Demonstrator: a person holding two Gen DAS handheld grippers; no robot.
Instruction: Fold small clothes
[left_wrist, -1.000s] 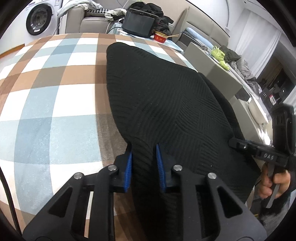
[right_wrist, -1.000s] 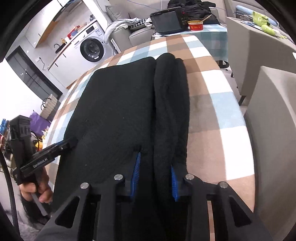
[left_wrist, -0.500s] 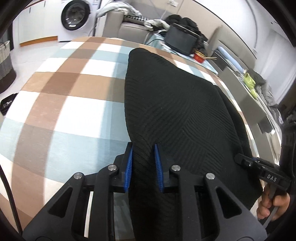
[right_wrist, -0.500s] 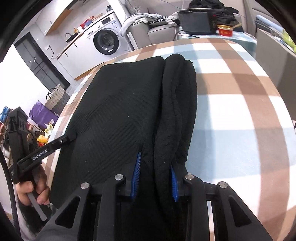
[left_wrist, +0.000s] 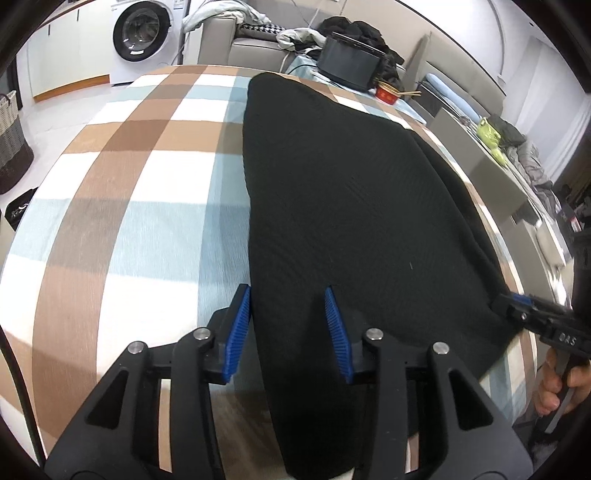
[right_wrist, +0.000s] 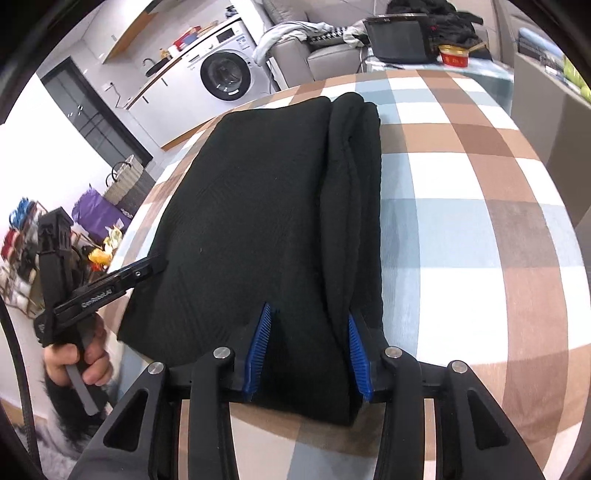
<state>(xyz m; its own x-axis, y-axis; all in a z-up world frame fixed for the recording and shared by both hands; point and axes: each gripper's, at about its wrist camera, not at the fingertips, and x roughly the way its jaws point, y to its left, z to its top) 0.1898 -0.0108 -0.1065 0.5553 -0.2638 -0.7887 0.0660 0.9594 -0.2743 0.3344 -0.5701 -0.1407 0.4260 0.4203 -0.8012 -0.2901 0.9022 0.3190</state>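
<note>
A black knit garment (left_wrist: 343, 206) lies folded lengthwise on the checked table (left_wrist: 147, 206); it also shows in the right wrist view (right_wrist: 266, 206), with a rolled fold along its right side. My left gripper (left_wrist: 290, 325) is open, its blue pads either side of the garment's near left corner. My right gripper (right_wrist: 308, 347) is open, its pads straddling the near right fold. Each gripper shows in the other's view: the right gripper (left_wrist: 517, 306) and the left gripper (right_wrist: 151, 267).
A washing machine (left_wrist: 142, 33) and a grey sofa (left_wrist: 251, 44) stand beyond the table. A black box (left_wrist: 351, 70) and a red bowl (left_wrist: 388, 94) sit at the far end. Grey cabinets (left_wrist: 491, 177) line the right side. A basket (left_wrist: 11, 144) stands on the floor.
Both grippers have opened and let go of the garment, which now rests flat on the table. The cameras have tilted slightly and the garment's near edge has settled.
</note>
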